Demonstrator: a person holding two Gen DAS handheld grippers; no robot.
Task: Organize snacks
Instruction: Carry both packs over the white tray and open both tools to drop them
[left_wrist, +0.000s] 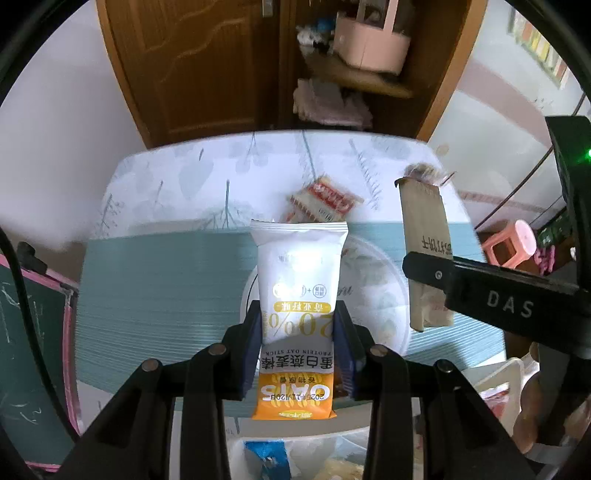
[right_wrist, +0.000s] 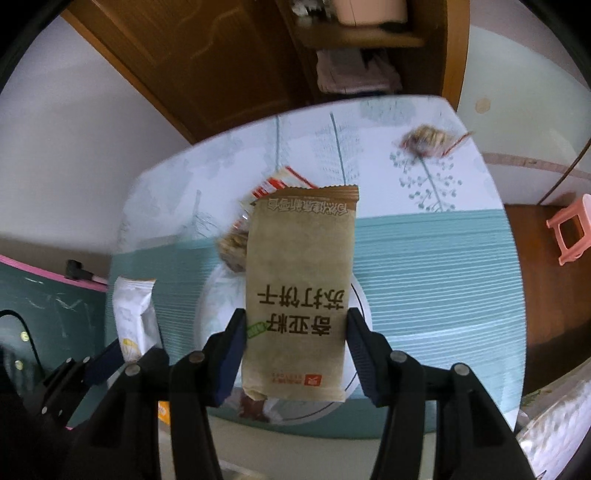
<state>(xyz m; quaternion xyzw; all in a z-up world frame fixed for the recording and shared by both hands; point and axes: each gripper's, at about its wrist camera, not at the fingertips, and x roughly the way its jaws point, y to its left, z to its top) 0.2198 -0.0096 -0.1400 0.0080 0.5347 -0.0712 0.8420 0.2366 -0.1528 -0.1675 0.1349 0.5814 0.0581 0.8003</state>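
Clamped in the left gripper is a white-and-orange oat bar packet, while a brown cracker packet is pinched by the right gripper, both held above the teal-clothed table and a white plate.

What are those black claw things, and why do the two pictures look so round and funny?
Each claw is a two-finger grabber that a person holds, one in each hand. A tiny wide-eyed camera sits on each grabber, so its picture bulges. One picture looks along the left gripper, which pinches a white and orange oat bar. The other looks along the right gripper, which pinches a brown cracker packet. Below them is a table with a leafy cloth, a white plate, a red and white snack packet and a clear-wrapped snack.
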